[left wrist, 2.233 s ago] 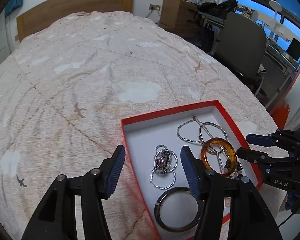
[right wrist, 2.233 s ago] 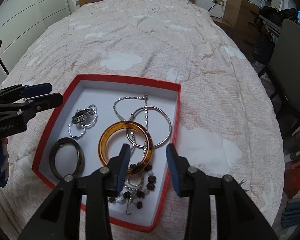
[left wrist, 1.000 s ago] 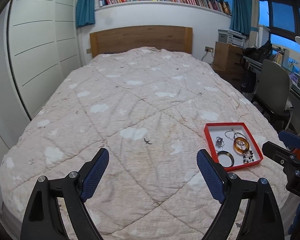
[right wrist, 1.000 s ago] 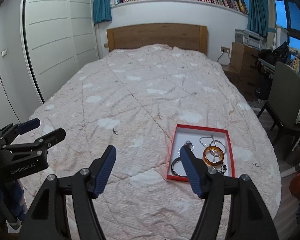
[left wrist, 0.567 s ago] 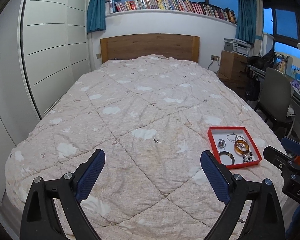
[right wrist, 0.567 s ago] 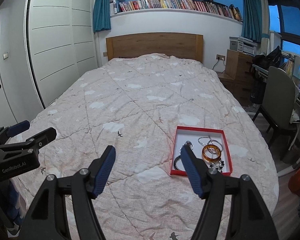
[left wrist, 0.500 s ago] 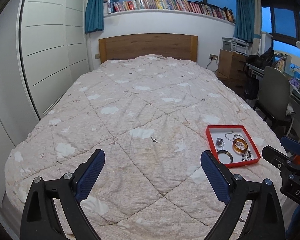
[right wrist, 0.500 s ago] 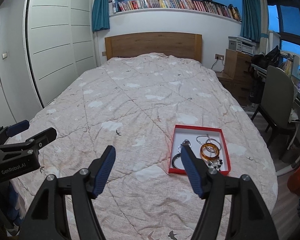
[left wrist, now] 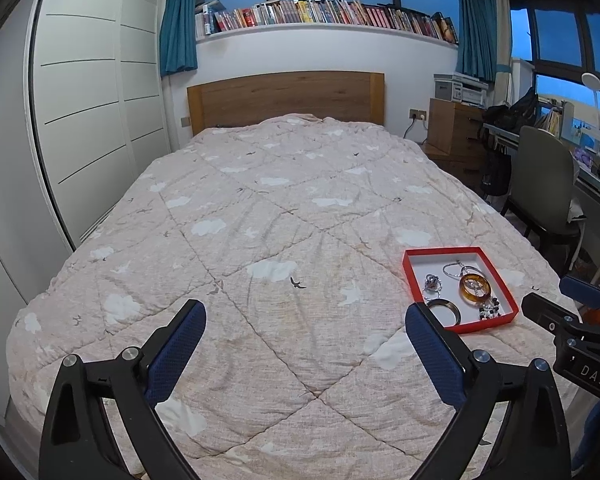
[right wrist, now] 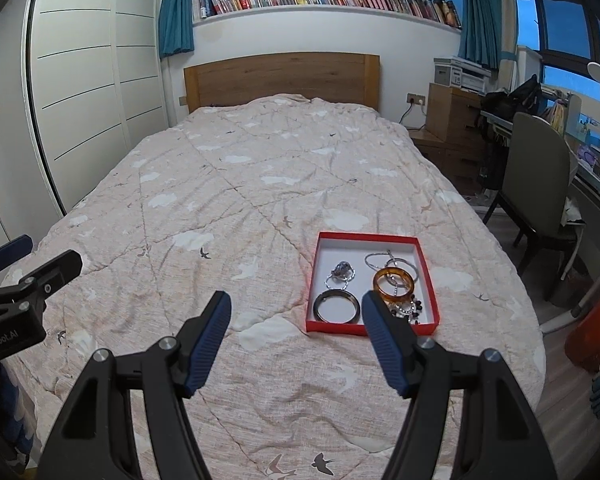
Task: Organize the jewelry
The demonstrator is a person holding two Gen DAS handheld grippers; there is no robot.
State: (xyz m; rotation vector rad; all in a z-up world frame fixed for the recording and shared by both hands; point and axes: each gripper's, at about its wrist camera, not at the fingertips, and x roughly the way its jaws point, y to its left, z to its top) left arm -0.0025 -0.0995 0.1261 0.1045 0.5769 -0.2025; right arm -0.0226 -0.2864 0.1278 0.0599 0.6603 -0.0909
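A red-rimmed white tray (right wrist: 430, 280) lies on the quilt near the bed's right foot; it also shows in the left wrist view (left wrist: 413, 276). It holds an amber bangle (right wrist: 393, 281), a dark ring bangle (right wrist: 337, 307), silver chains (right wrist: 380, 260), a charm piece (right wrist: 342, 270) and beads (right wrist: 410, 309). My left gripper (left wrist: 304, 338) is open and empty, high above the bed's foot, left of the tray. My right gripper (right wrist: 296, 330) is open and empty, held back from the tray.
The bed (right wrist: 260, 168) with a pale cloud-print quilt fills both views. A wooden headboard (right wrist: 280, 76) is at the far end, white wardrobes (right wrist: 80, 100) on the left, a grey chair (right wrist: 540, 176) and desk on the right, a bookshelf above.
Both grippers have pulled far back and up from the tray and opened wider. In the last half second the views have barely shifted. The jewelry lies still in the tray.
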